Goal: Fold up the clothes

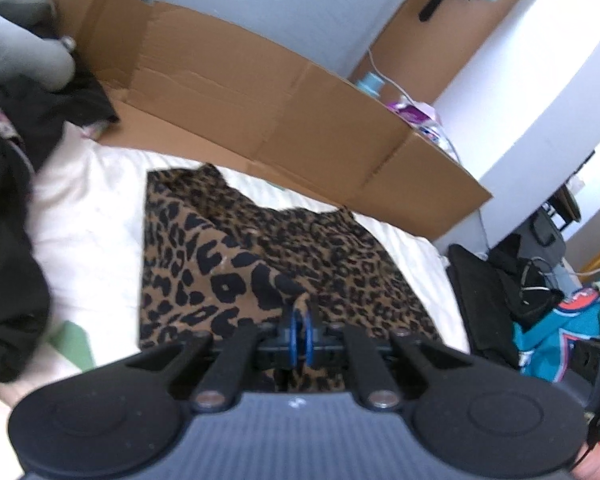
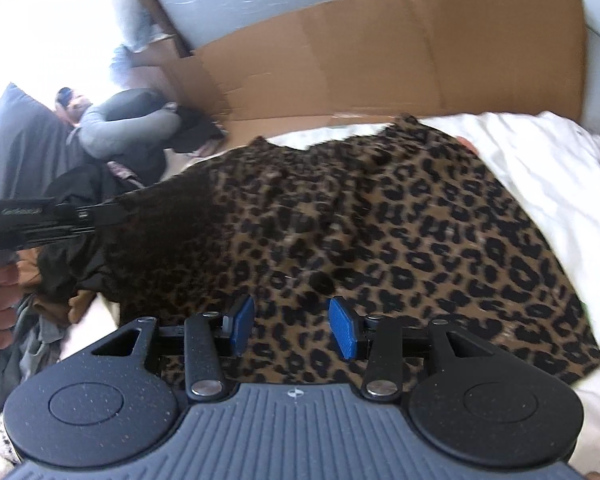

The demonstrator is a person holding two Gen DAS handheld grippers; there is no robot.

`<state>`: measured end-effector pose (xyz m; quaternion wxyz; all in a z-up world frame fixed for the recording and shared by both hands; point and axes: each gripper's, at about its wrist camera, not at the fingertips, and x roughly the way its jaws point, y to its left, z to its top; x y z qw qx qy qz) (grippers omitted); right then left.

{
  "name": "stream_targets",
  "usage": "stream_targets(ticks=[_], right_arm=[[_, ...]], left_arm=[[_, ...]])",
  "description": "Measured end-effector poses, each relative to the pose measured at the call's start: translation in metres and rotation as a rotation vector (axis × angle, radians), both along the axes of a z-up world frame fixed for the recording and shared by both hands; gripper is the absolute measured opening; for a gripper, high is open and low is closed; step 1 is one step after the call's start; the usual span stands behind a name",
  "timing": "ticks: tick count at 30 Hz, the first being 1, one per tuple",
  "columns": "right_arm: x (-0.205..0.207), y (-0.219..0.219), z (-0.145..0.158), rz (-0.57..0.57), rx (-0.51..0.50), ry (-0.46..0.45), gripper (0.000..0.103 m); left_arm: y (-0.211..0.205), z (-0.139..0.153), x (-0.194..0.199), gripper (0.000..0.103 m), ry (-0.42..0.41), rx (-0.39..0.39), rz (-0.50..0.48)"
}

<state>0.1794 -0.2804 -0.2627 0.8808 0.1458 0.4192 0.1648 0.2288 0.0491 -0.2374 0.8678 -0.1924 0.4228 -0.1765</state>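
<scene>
A leopard-print garment (image 1: 300,248) lies spread on the white bed sheet (image 1: 88,208). My left gripper (image 1: 301,332) is shut, with a raised fold of the leopard fabric pinched between its blue pads. In the right wrist view the same garment (image 2: 380,216) fills the middle. The left gripper (image 2: 116,214) comes in from the left there and lifts the garment's left edge off the bed. My right gripper (image 2: 292,326) hovers over the garment's near part, open, blue pads (image 2: 342,328) apart with nothing between them.
A flattened cardboard sheet (image 1: 260,92) stands along the far side of the bed. Dark clothes (image 1: 8,240) are heaped at the left, with a grey cushion (image 1: 16,40) behind them. A teal jersey (image 1: 560,332) and black bags (image 1: 484,292) lie off the right edge.
</scene>
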Motion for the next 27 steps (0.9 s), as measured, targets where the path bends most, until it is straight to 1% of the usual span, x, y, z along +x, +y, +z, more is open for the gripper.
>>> stream_targets(ticks=[5,12,18,24,27], right_arm=[[0.003,0.025,0.006,0.054,0.05,-0.024,0.05],[0.006,0.054,0.011,0.102,0.081,-0.045,0.05],[0.007,0.061,0.011,0.104,0.081,-0.049,0.05],[0.005,0.067,0.013,0.12,0.075,-0.064,0.05],[0.006,0.069,0.012,0.114,0.061,-0.072,0.05]], left_arm=[[-0.026,0.003,0.006,0.004,0.013,-0.017,-0.058],[-0.057,-0.001,0.005,0.004,0.036,-0.053,-0.128],[-0.072,-0.003,-0.001,0.004,0.058,-0.074,-0.166],[-0.079,-0.003,-0.001,0.004,0.066,-0.076,-0.175],[-0.082,-0.004,-0.003,0.004,0.077,-0.098,-0.181]])
